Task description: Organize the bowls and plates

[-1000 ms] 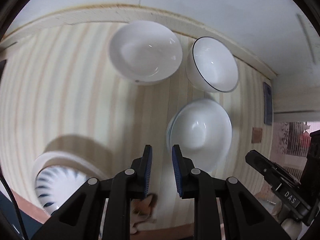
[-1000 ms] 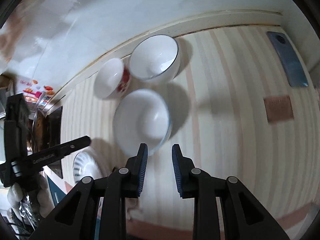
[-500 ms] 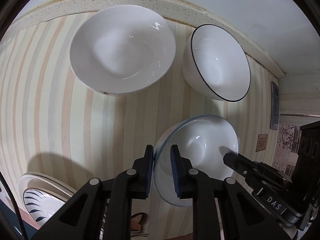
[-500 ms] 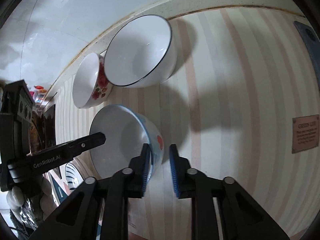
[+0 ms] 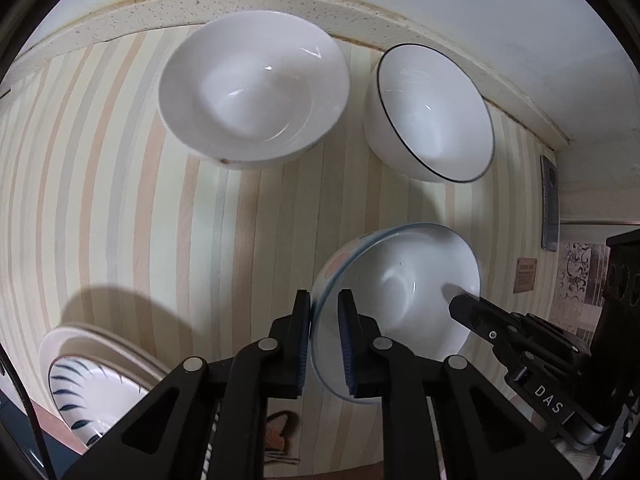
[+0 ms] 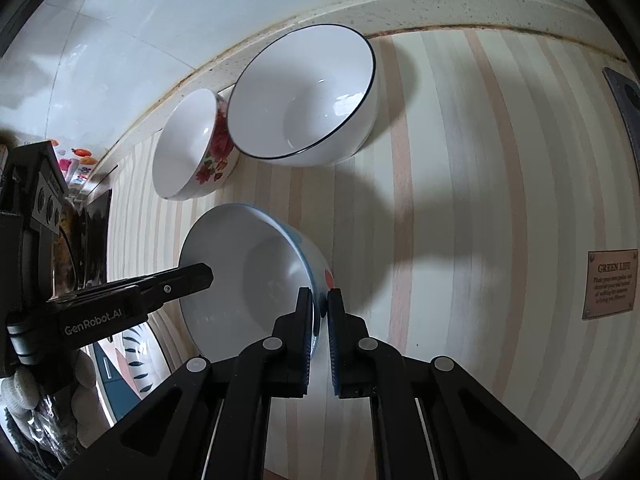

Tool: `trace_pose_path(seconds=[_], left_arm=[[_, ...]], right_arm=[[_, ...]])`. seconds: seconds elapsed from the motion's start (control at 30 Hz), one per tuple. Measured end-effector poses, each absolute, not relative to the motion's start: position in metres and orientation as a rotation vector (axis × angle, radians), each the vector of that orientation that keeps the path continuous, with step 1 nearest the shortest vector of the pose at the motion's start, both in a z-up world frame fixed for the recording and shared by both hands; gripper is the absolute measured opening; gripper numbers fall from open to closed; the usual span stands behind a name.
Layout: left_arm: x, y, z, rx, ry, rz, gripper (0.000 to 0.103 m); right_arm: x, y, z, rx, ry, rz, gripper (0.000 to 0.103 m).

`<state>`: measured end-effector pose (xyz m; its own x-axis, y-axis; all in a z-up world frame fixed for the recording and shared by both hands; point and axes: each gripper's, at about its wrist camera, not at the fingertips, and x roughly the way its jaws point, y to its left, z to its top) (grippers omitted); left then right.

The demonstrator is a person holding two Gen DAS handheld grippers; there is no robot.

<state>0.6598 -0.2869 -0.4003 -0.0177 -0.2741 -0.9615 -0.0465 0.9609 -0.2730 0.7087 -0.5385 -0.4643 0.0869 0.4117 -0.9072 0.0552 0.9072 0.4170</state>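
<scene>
A white bowl with a thin blue rim [image 5: 400, 288] [image 6: 240, 272] sits on the striped counter mat [image 5: 120, 200], slightly tipped. My left gripper [image 5: 324, 312] straddles its left rim, jaws closing with both pads pressed on the wall. On the opposite rim my right gripper [image 6: 320, 312] closes the same way, pads pressing inside and outside. Each view shows the other gripper's finger [image 5: 480, 316] [image 6: 180, 280] at the far rim. Behind stand a black-rimmed white bowl [image 5: 432, 112] [image 6: 304, 92] and a red-flowered bowl [image 5: 252, 88] [image 6: 196, 148].
Stacked plates, the top one with dark blue stripes [image 5: 92, 392] [image 6: 132, 344], lie at the mat's front left corner. A stone ledge [image 5: 280, 0] and white wall run behind the bowls. A phone [image 5: 550, 200] and a brown label [image 6: 610, 284] lie to the right.
Both grippers came down onto the blue-rimmed bowl from opposite sides and closed on its rim. The other bowls and the plates stayed put.
</scene>
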Motion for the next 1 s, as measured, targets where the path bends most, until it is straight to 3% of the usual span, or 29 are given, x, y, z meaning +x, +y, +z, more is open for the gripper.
trace_pose_path(seconds=[0.57,1.0], left_arm=[[0.568,-0.3,-0.387,-0.212,1.622,-0.258,0.012],[0.544,-0.322,-0.411,-0.142,1.675,-0.281,0.012]], right_arm=[[0.613,-0.545,-0.438,0.451,1.511,0.299,0.008],[0.565,-0.558,-0.464,0.527,1.593,0.232,0.008]])
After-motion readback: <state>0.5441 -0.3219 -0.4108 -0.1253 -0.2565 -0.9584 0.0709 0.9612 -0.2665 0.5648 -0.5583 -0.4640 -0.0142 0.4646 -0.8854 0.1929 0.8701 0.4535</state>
